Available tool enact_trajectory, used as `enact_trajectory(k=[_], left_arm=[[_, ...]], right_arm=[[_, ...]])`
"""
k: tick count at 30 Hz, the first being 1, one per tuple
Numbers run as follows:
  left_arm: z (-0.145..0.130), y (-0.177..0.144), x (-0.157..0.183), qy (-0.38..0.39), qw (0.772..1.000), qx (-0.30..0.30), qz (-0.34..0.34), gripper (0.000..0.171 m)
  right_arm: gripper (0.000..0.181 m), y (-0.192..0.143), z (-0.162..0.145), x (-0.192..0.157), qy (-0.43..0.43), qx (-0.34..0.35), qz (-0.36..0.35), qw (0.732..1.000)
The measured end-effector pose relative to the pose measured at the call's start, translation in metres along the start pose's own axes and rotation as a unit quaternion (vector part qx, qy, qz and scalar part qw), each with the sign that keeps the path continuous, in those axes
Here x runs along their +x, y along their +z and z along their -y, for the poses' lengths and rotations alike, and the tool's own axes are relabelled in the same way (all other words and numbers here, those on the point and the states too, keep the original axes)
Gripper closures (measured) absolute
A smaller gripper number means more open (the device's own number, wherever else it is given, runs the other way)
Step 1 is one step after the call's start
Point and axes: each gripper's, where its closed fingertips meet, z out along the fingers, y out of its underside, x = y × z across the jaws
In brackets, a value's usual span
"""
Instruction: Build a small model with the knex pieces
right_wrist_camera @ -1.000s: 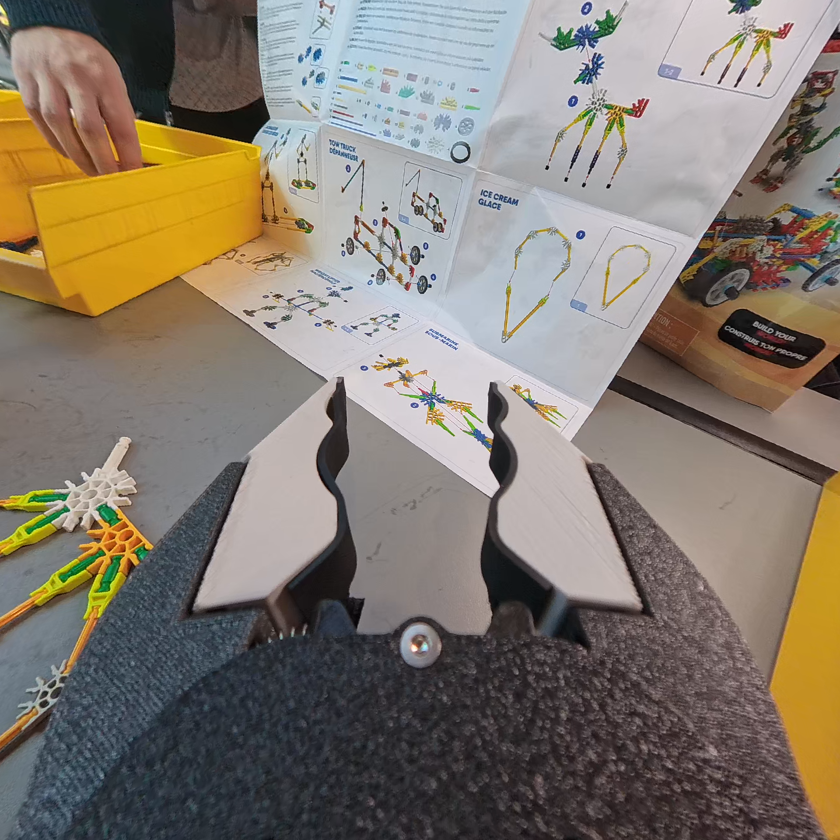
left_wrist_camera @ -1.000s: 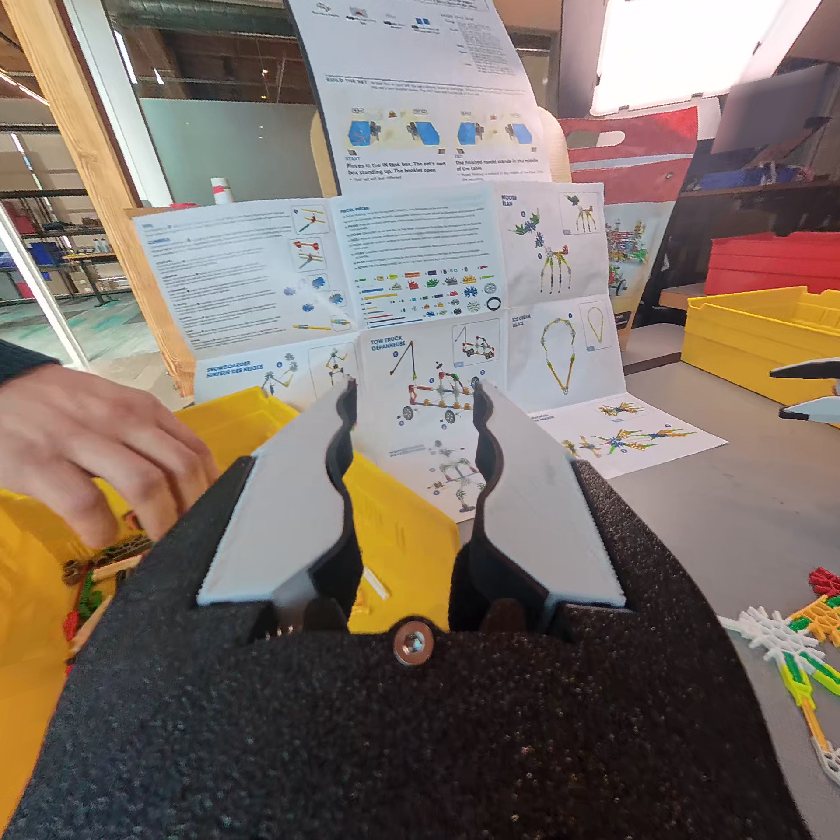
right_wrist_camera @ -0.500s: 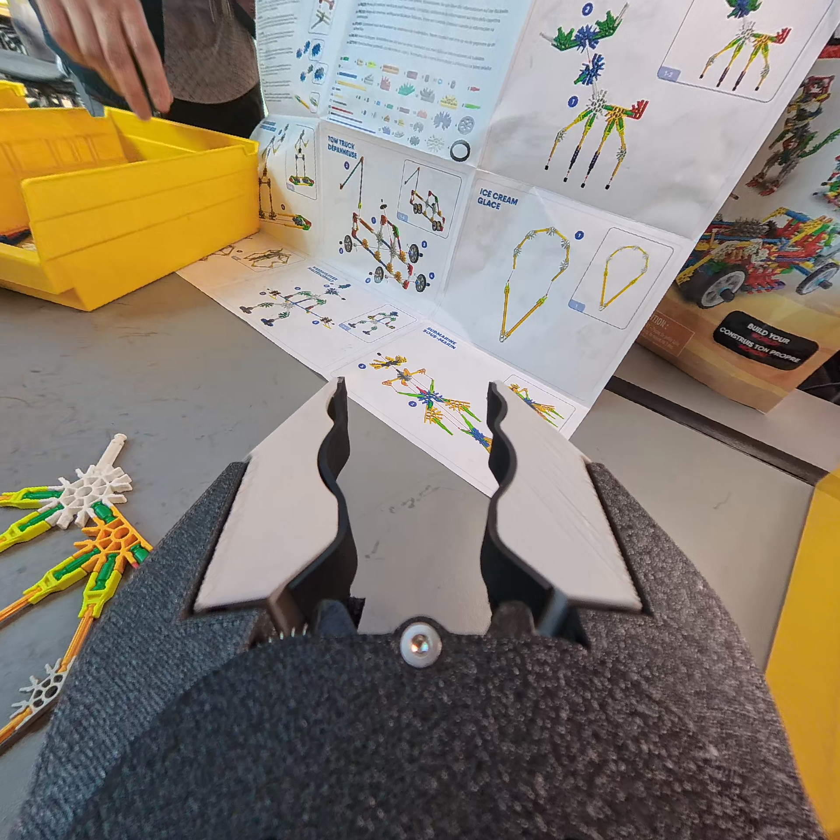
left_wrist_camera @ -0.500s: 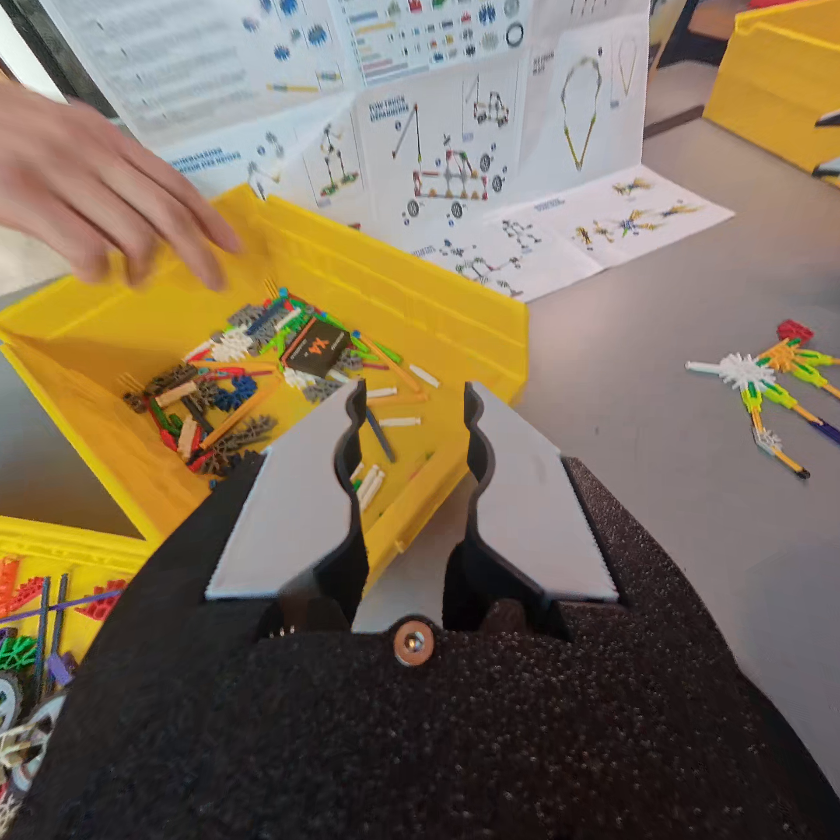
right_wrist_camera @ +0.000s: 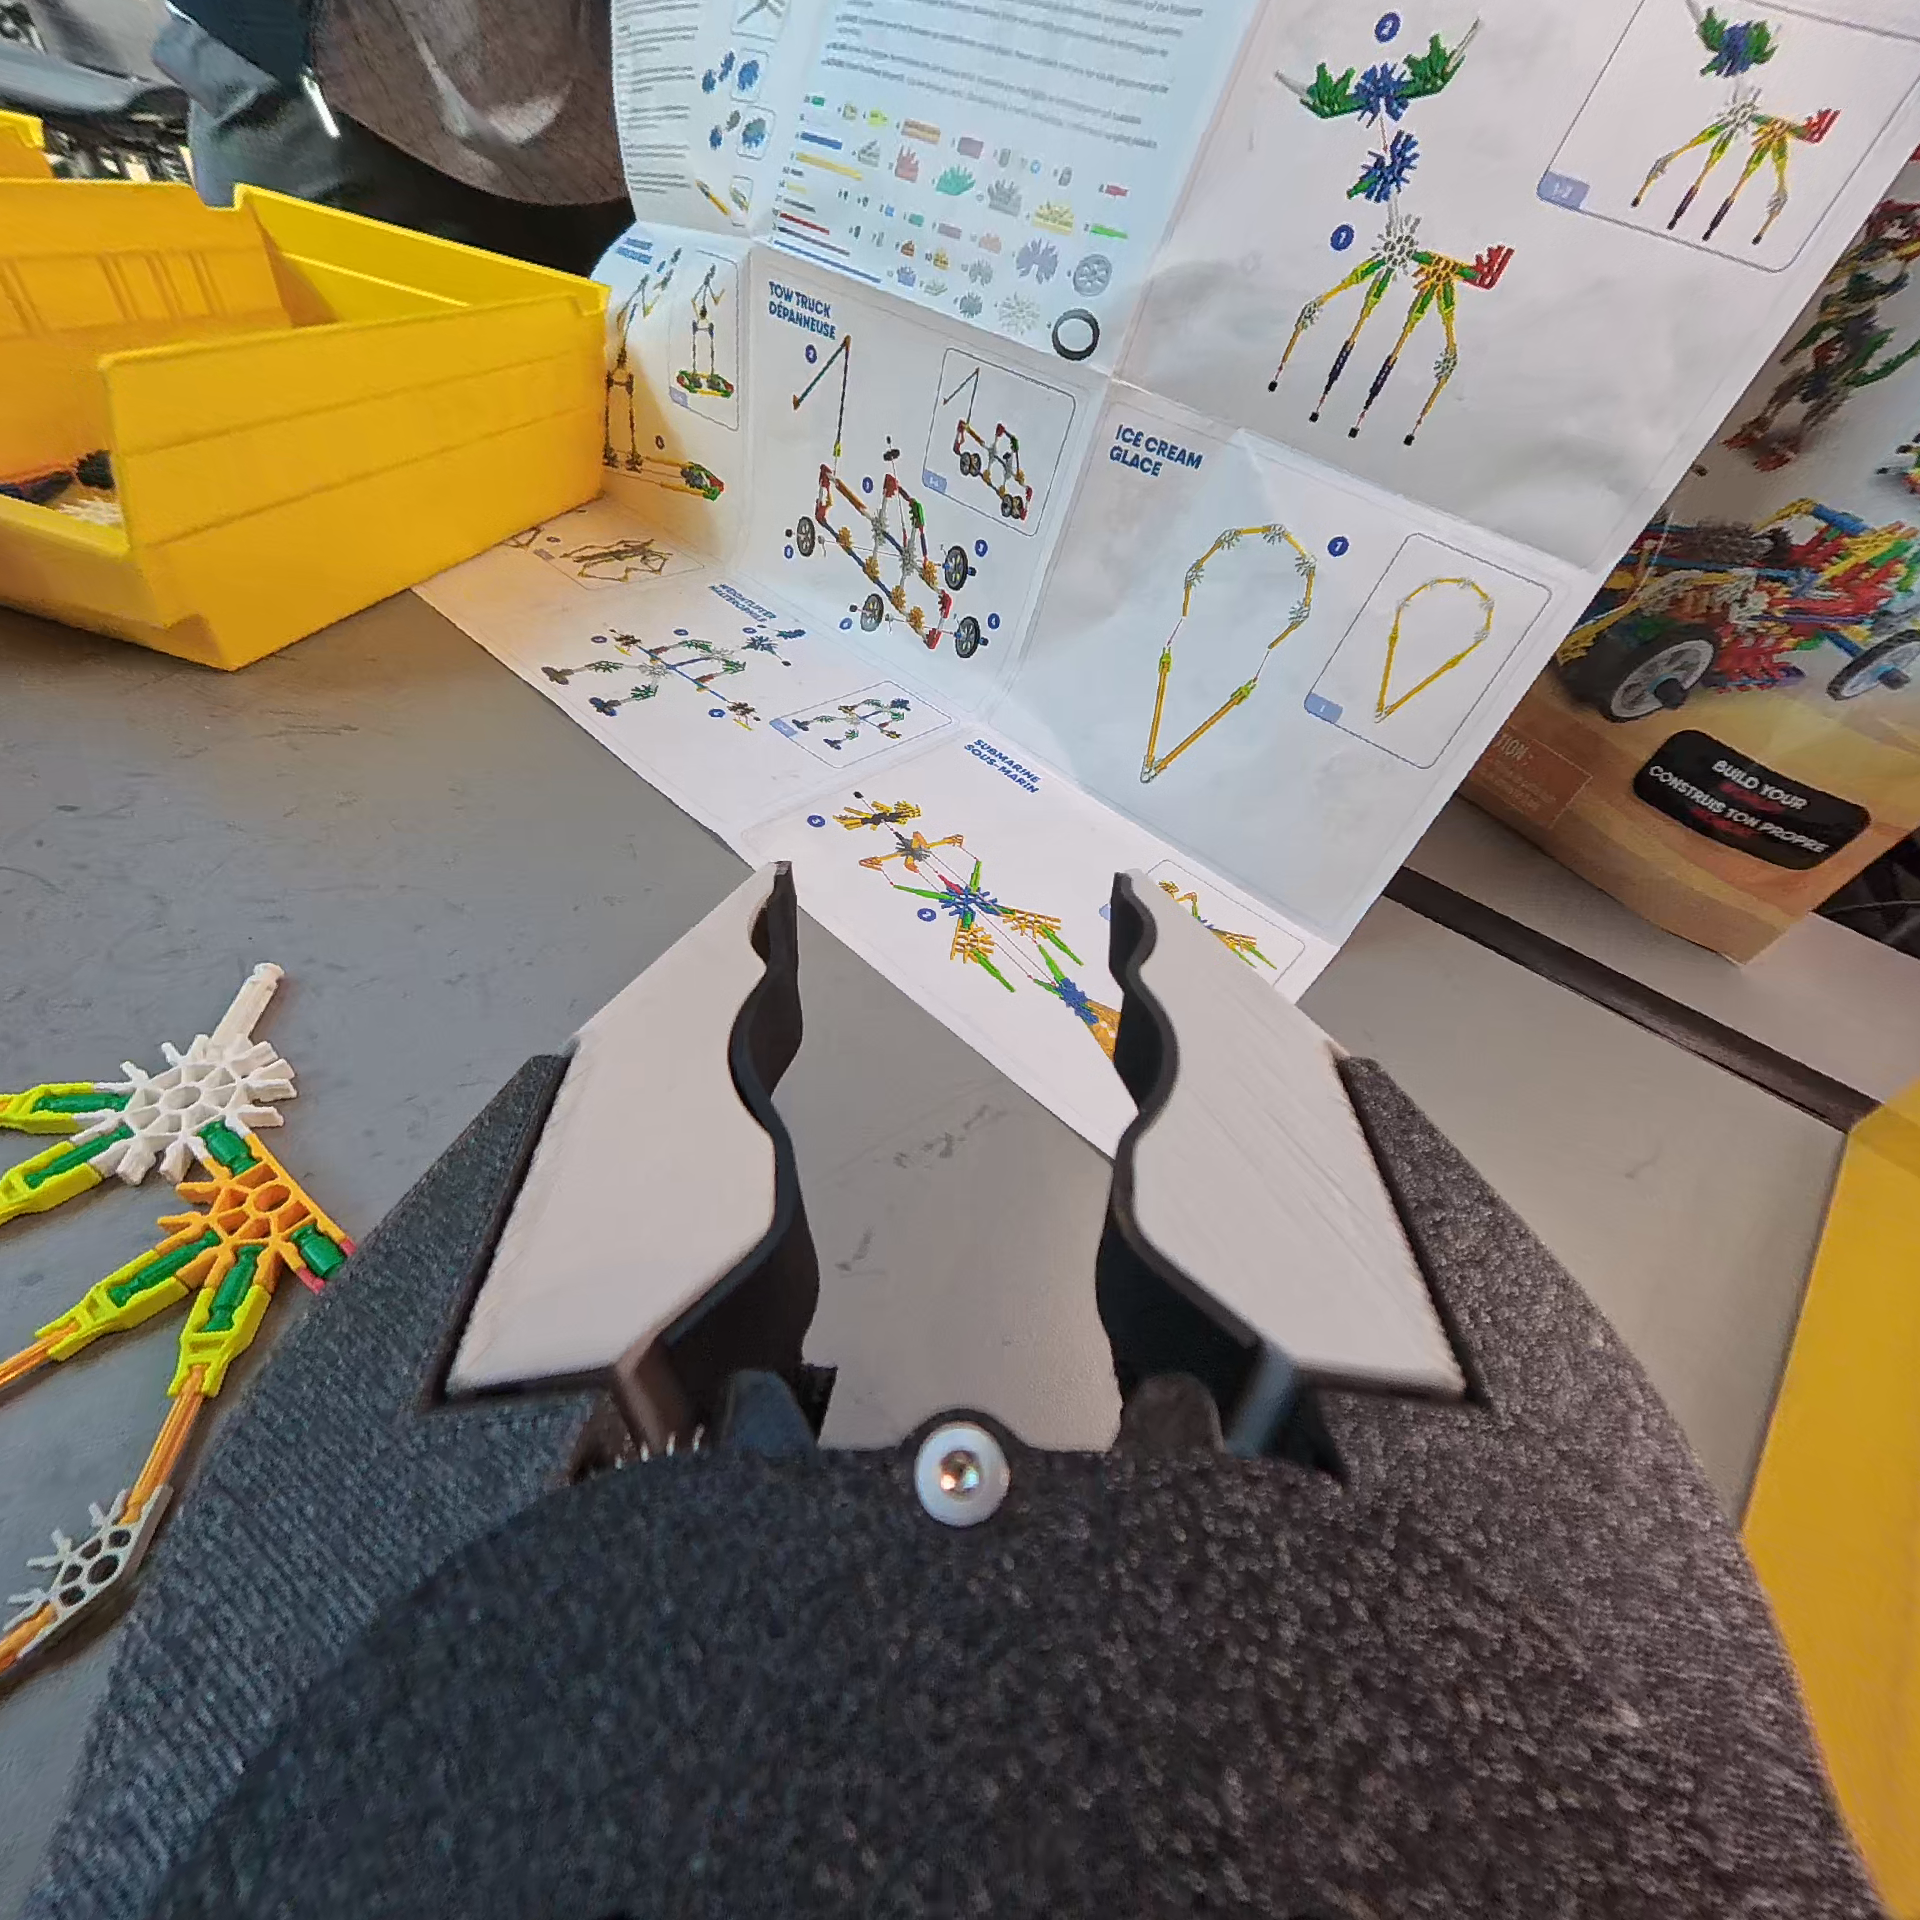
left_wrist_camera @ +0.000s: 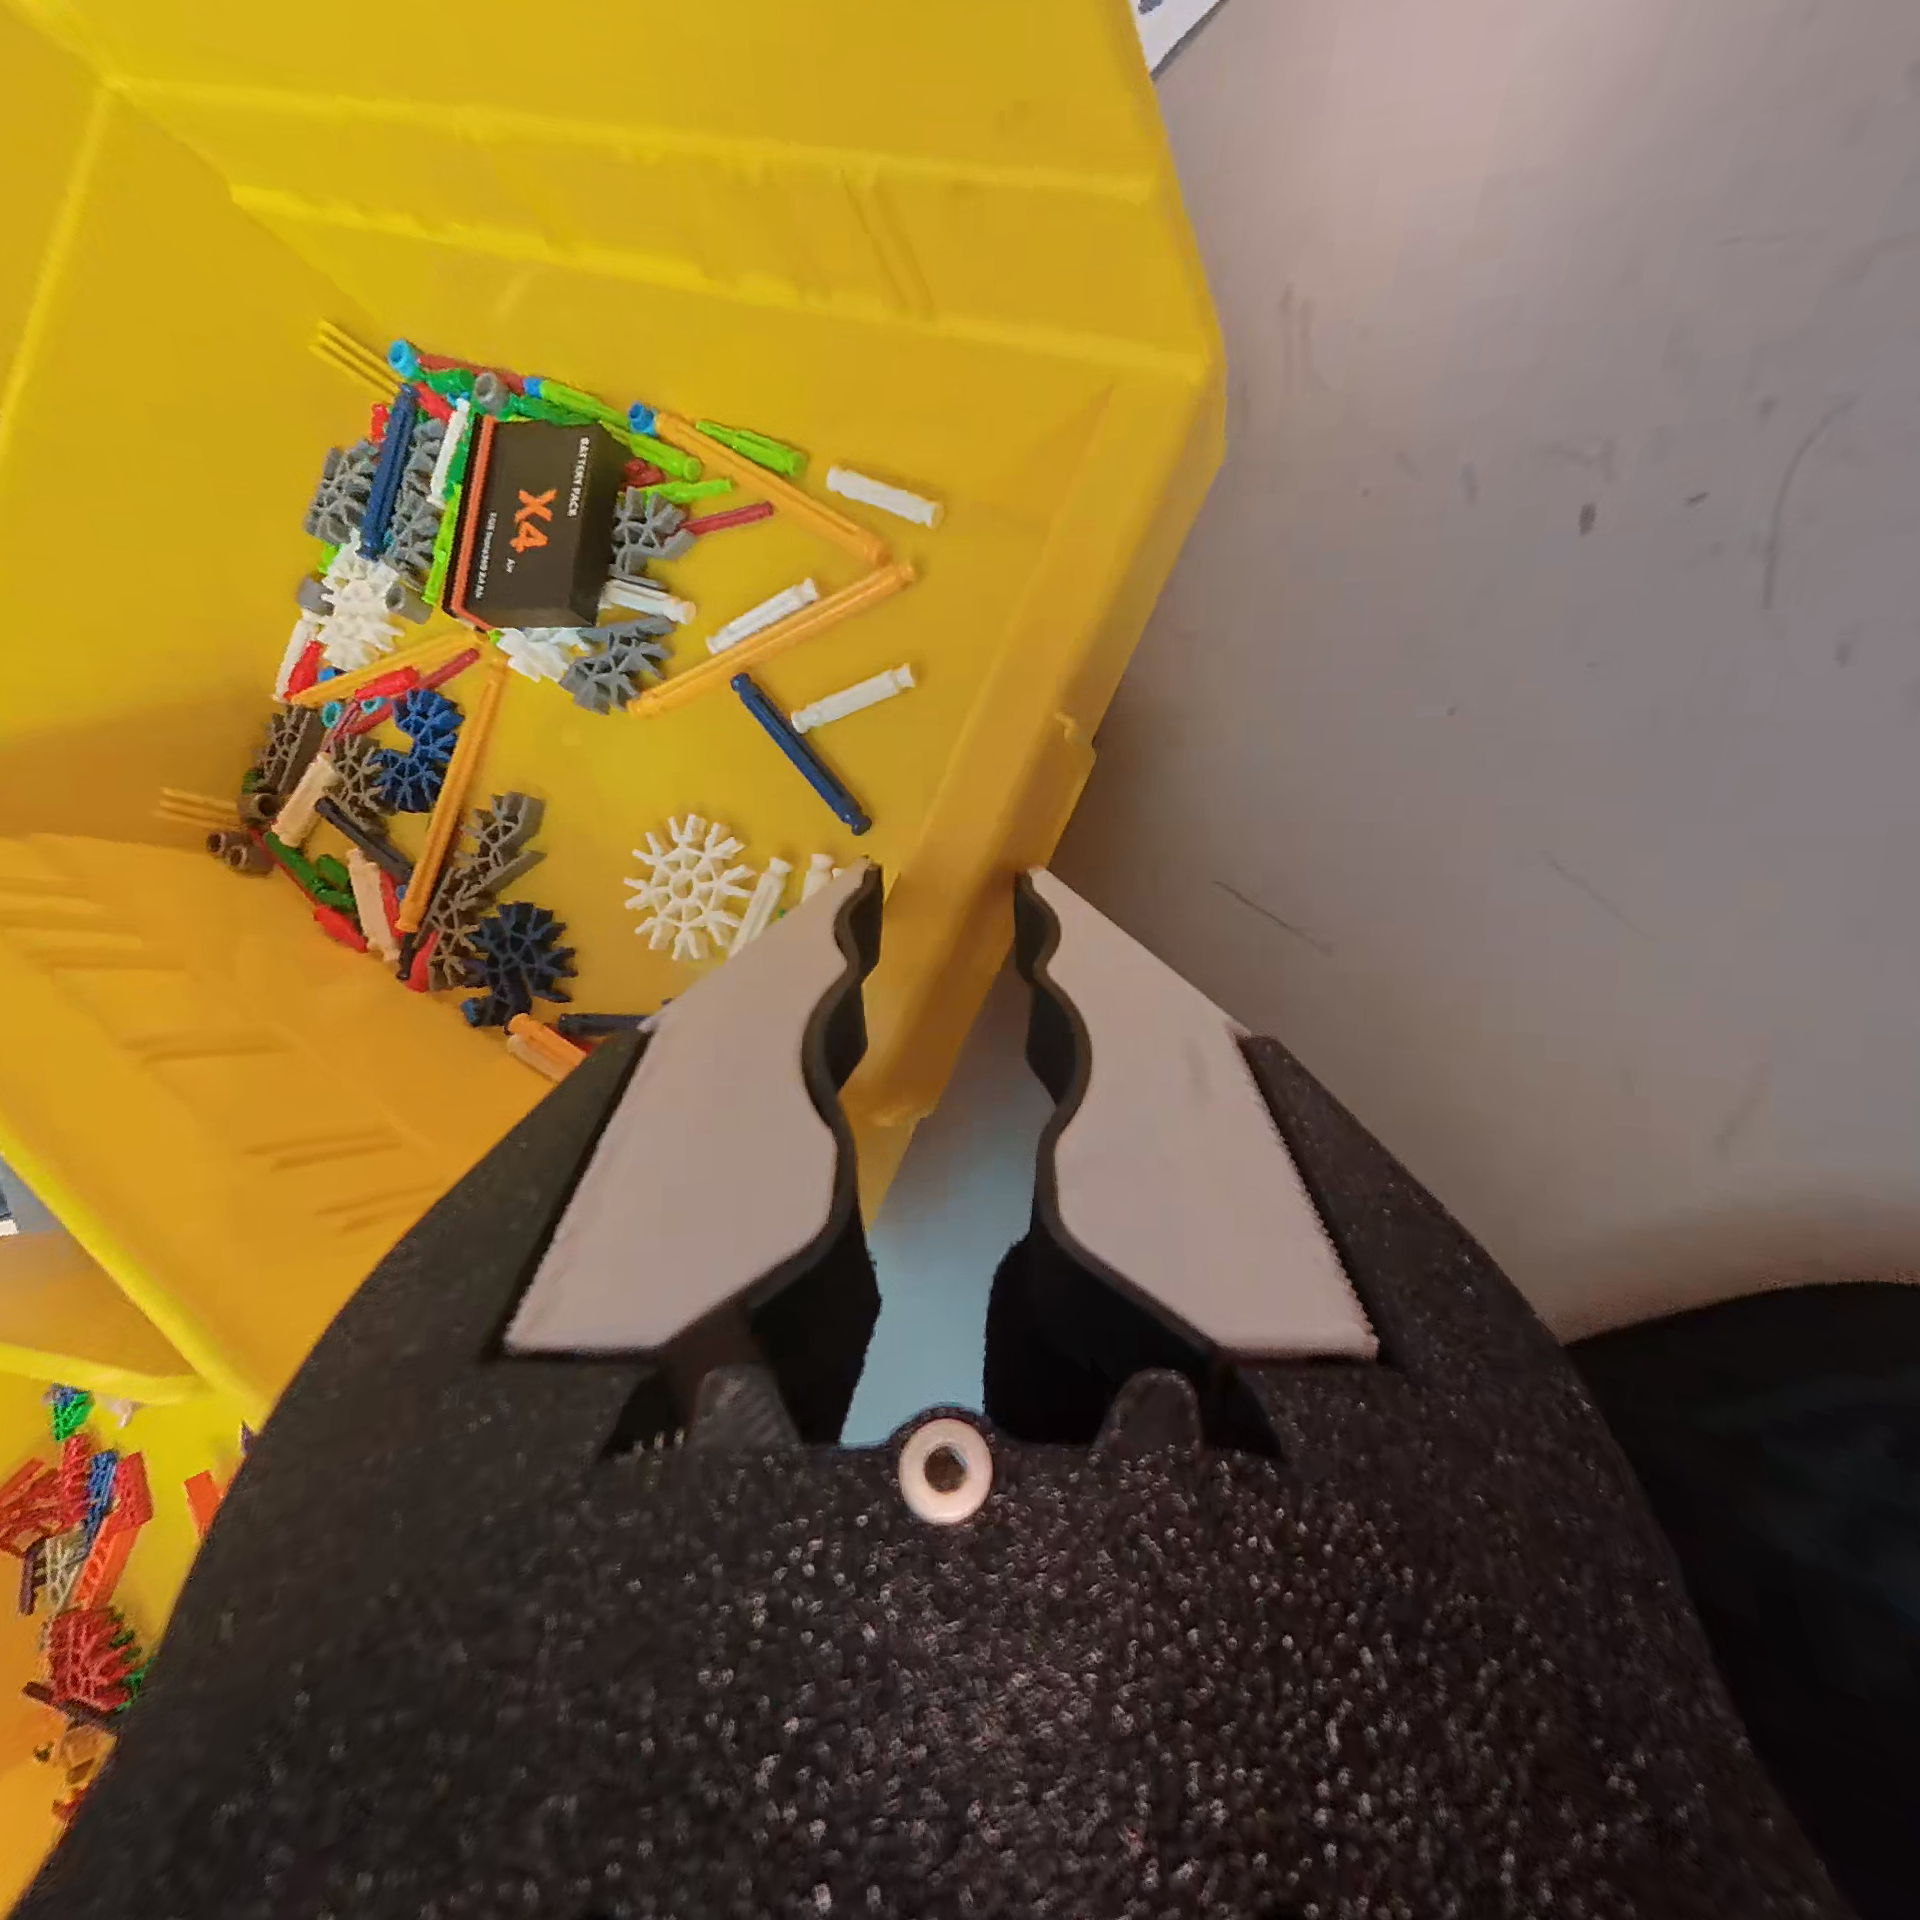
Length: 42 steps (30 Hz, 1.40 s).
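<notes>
My left gripper (left_wrist_camera: 945, 883) is open and empty, pointing down over the near right corner of a yellow bin (left_wrist_camera: 1039, 436). The bin holds loose rods and connectors, a white snowflake connector (left_wrist_camera: 688, 885) just left of my fingertips, and a small black box (left_wrist_camera: 535, 525). My right gripper (right_wrist_camera: 951, 883) is open and empty, held above the grey table (right_wrist_camera: 364, 831) in front of a folded instruction sheet (right_wrist_camera: 1143, 468). A part-built model (right_wrist_camera: 177, 1174) of white, orange, yellow and green pieces lies on the table left of the right gripper.
A second yellow bin (left_wrist_camera: 73, 1538) with more pieces lies at the lower left of the left wrist view. In the right wrist view the yellow bin (right_wrist_camera: 312, 436) stands at the far left, a printed cardboard box (right_wrist_camera: 1714, 727) at the right, another yellow bin's edge (right_wrist_camera: 1849, 1455) at the near right.
My left gripper has tilted down and moved in over the yellow bin's corner. The person's hand has left the bin and both views. The right gripper has barely moved.
</notes>
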Motion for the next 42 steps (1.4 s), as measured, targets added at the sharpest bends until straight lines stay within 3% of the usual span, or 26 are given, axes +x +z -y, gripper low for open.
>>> enact_trajectory(k=[8, 11, 14, 18, 21, 25, 28, 32, 36, 42], left_arm=[[0.019, 0.003, 0.008, -0.006, 0.999, 0.043, -0.006, 0.147], [0.047, -0.011, 0.006, -0.058, 0.990, 0.121, -0.038, 0.145], [0.069, -0.015, -0.023, -0.088, 0.985, 0.147, -0.011, 0.138], [0.077, 0.016, -0.064, -0.119, 0.988, 0.096, 0.006, 0.129], [0.056, 0.054, -0.087, -0.118, 0.993, -0.011, 0.017, 0.116], [0.039, 0.083, -0.105, -0.109, 0.989, -0.090, 0.035, 0.120], [0.032, 0.084, -0.109, -0.103, 0.985, -0.133, 0.042, 0.120], [0.048, 0.076, -0.105, -0.077, 0.985, -0.144, 0.047, 0.120], [0.072, 0.092, -0.107, -0.028, 0.991, -0.133, 0.016, 0.115], [0.060, 0.128, -0.126, -0.016, 0.980, -0.191, -0.062, 0.107]], right_arm=[[0.122, 0.001, -0.001, -0.004, -0.008, -0.003, 0.004, 1.000], [0.122, 0.001, -0.001, -0.005, -0.011, -0.004, 0.004, 1.000], [0.123, 0.002, -0.002, -0.006, -0.013, -0.006, 0.006, 1.000], [0.123, 0.002, -0.001, -0.008, -0.018, -0.005, 0.008, 1.000], [0.123, 0.001, 0.000, -0.008, -0.015, -0.004, 0.009, 1.000], [0.123, 0.001, 0.001, -0.006, -0.005, -0.001, 0.011, 1.000], [0.123, 0.000, 0.001, -0.005, -0.002, 0.000, 0.014, 1.000], [0.123, 0.001, 0.000, -0.007, -0.006, -0.003, 0.017, 1.000], [0.123, 0.002, -0.001, -0.010, -0.012, -0.005, 0.019, 1.000], [0.123, 0.000, 0.000, -0.008, -0.004, -0.002, 0.021, 1.000]])
